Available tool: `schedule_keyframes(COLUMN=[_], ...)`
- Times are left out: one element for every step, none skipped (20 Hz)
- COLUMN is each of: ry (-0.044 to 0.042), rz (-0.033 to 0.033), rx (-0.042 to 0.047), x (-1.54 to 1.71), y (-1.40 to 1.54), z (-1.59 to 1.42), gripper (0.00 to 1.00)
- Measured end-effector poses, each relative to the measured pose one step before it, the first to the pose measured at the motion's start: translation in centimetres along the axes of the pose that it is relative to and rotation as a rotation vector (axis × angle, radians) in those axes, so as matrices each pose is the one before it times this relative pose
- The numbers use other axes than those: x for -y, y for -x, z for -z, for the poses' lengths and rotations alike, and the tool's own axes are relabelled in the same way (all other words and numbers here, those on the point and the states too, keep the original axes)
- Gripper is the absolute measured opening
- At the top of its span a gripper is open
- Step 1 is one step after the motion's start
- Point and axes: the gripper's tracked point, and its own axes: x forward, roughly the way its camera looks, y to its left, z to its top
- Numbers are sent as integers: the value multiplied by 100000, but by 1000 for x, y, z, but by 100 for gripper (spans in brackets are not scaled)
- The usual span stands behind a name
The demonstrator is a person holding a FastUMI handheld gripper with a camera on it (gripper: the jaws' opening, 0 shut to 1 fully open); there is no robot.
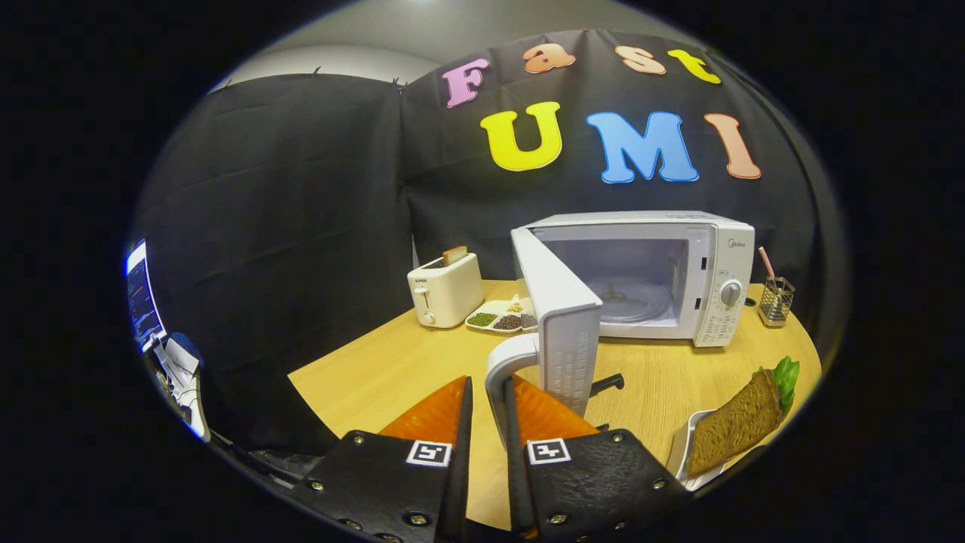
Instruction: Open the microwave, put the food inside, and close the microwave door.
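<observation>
Microwave (663,283) door (554,302) swung wide, gripper (488,422) fingers flanking its handle (507,377).

Your lighting is even and overhead; counter (392,362) evenly bright, shadows soft, focus sharp, with strong fisheye bending at edges.

gripper view riding on gripper (488,411) | facing microwave (641,275) from front-left, slightly above table (392,362) | sitting close at its open door (554,317) | fingers flanking door handle (507,369)
</observation>
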Motion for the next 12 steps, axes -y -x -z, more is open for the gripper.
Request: schedule_keyframes(ry=[-1286,-1124,-661,-751,-129,29,30,190,-37,264,596,1565], rz=[-402,-727,-832,-1269,-1579,-1495,-1472,-1654,-1942,-1668,-1061,-1008], rx=[66,-209,-218,-219,-443,-239,-243,-71,-190,17,-658,-523], x=[-579,-621,-753,-811,-840,-771,-846,-779,-943,-796,-767,-723], y=[-25,-120,-111,-183,-243,-309,-148,-270,-362,-349,-531,-508], z=[68,80,117,-8,169,-18,86,13,175,-58,63,-123], gripper=[22,23,23,22,22,22,22,22,22,22,22,22])
